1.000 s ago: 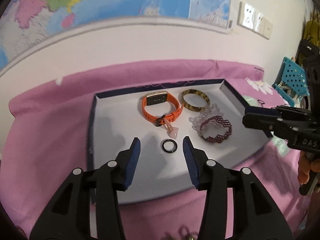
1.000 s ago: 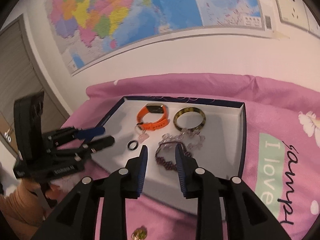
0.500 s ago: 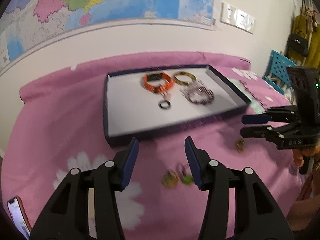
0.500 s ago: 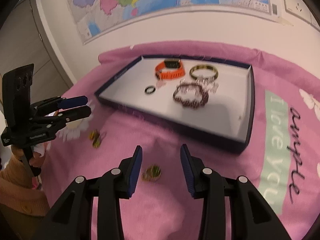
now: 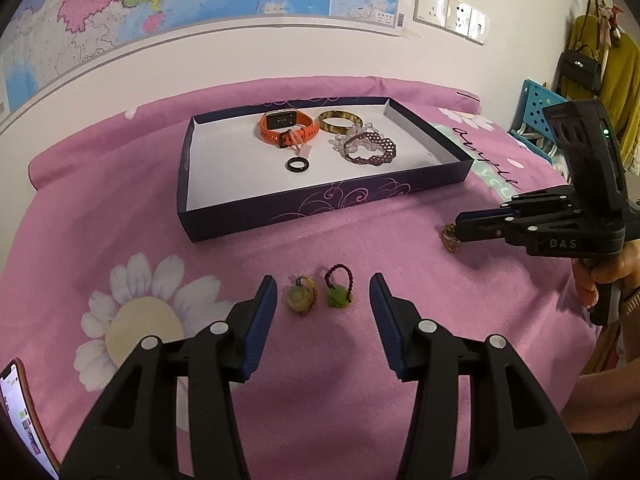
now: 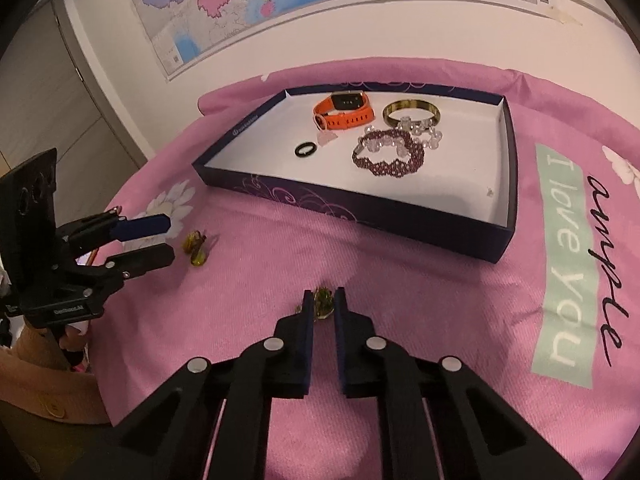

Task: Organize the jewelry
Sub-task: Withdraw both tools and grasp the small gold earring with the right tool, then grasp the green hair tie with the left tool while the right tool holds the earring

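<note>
Nearby, navy tray (image 6: 400, 210) holds bracelets; right claw (image 6: 322, 306) closing round amber pendant (image 6: 323, 300); left claw (image 5: 323, 300) released.

Front cloth: the pink bedspread (image 5: 120, 208) lies bare between the box (image 5: 320, 204) and both claws.
Left claw (image 5: 323, 300): jaws apart; two small charms (image 5: 320, 294) lie in the gap.
Right claw (image 6: 321, 308): jaws closing around a small ornament (image 6: 323, 300).
Box interior: front half and left side free; jewelry cluster (image 5: 320, 136) fills the back.
Box wall: raised rim bars level entry.
</note>
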